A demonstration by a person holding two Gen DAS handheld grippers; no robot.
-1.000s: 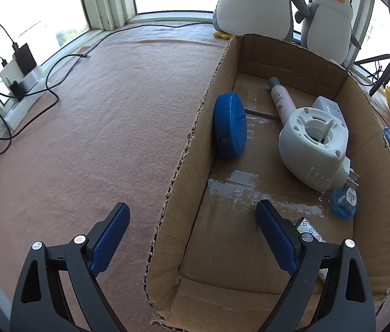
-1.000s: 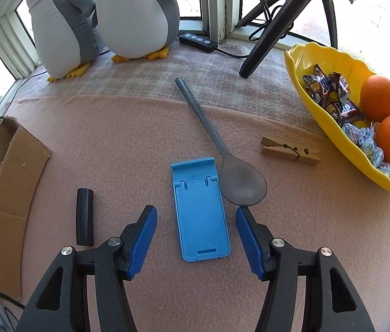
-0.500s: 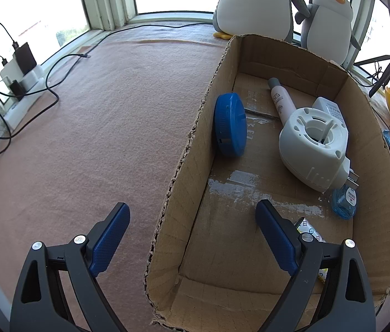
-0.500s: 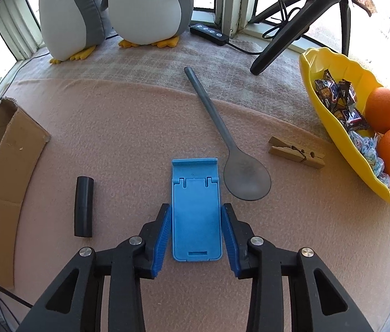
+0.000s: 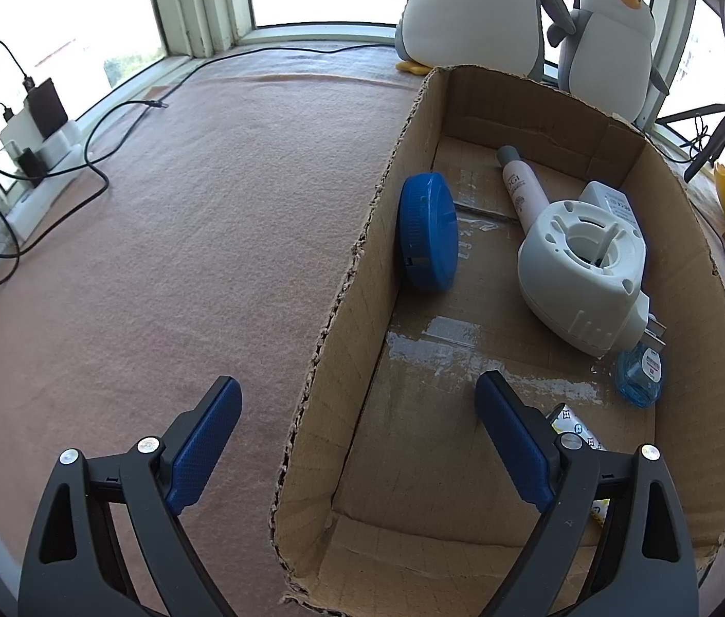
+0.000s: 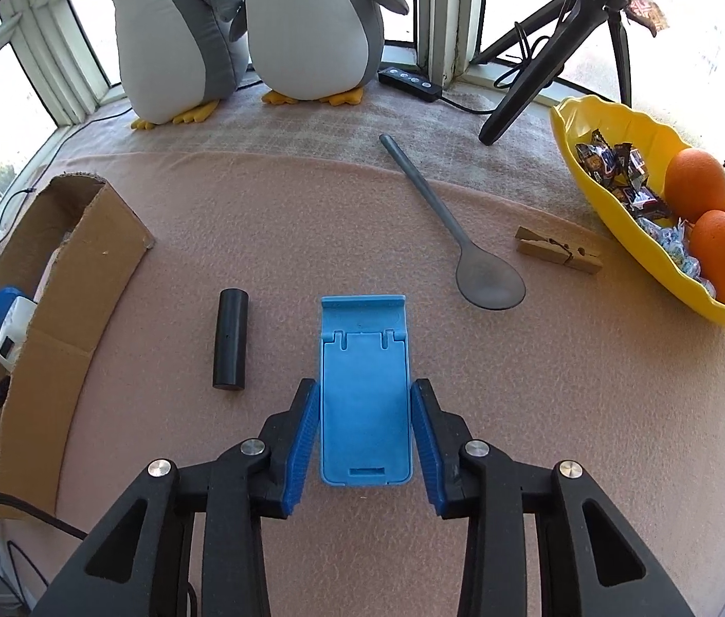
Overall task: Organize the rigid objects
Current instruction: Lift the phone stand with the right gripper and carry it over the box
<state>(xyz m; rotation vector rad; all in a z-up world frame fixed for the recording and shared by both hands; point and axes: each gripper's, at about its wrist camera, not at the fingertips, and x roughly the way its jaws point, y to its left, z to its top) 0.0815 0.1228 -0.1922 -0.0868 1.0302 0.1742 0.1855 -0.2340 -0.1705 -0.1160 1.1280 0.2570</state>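
Right wrist view: the right hand-held gripper (image 6: 365, 432) pinches the blue phone stand (image 6: 364, 391) by its long sides, both blue pads pressed flat against its edges, and the stand juts forward out of the grip above the pink cloth covering the desk (image 6: 311, 216). Just to the left of the stand a black cylinder (image 6: 230, 338) lies on the cloth, apart from it. Ahead and to the right lies a grey spoon (image 6: 457, 236), its bowl nearest the stand, and beyond that a wooden clothespin (image 6: 558, 249). A yellow bowl (image 6: 614, 205) with oranges and wrapped sweets sits at the right edge. Two plush penguins (image 6: 306, 20) stand by the window at the back, with a black tripod (image 6: 558, 46) to their right. The cardboard box (image 6: 74, 288) is at the far left.

In the left wrist view, the left hand-held gripper (image 5: 357, 437) is spread wide with nothing between its pads; one finger hangs over the cloth, the other over the inside of the box, straddling its torn near wall. Inside the box, a blue round lid (image 5: 427, 231) leans on edge against the left wall, and a white plastic appliance (image 5: 581, 272) lies beside a white tube (image 5: 522, 187), with a small blue bottle (image 5: 640, 375) touching its near end.
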